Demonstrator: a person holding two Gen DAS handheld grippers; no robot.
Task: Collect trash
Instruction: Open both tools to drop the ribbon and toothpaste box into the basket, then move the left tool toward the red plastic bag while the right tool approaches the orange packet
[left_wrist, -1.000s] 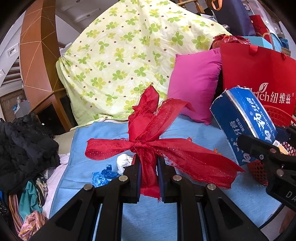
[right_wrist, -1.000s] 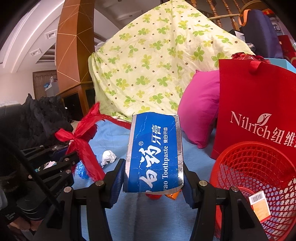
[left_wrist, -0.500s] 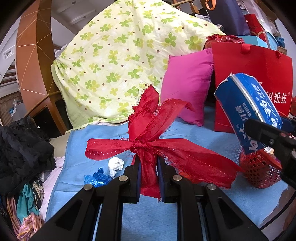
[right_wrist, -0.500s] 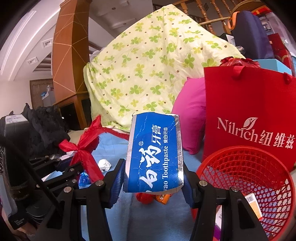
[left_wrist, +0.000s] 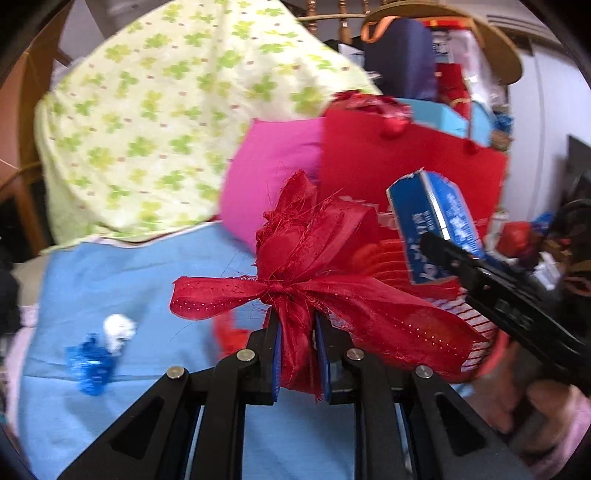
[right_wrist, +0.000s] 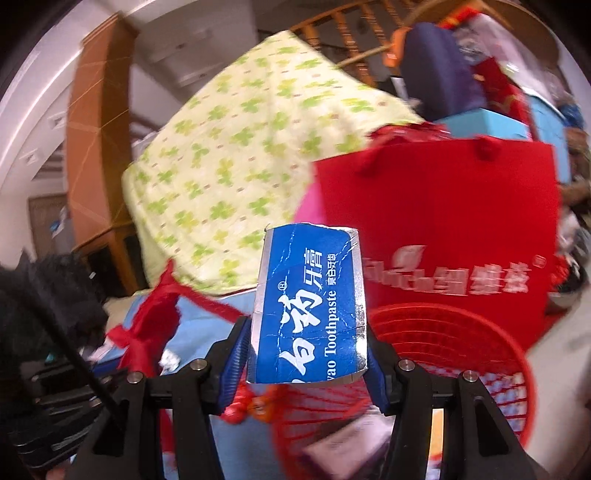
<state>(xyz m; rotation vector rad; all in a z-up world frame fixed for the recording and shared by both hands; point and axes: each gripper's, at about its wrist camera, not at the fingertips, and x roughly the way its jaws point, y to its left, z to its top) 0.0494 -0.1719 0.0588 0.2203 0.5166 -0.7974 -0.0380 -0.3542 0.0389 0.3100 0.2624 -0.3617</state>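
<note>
Blue box (right_wrist: 308, 306) reads "Toothpaste", with Chinese characters.

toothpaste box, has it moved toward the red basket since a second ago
Yes. In the right wrist view the toothpaste box, held in the right tongs, now overlaps the red basket rim, having been left of it before.

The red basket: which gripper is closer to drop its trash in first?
Probably the right. The right gripper holds the toothpaste box just above the red basket rim. The left gripper, clamping the red bow, sits further back over the blue cloth.
</note>
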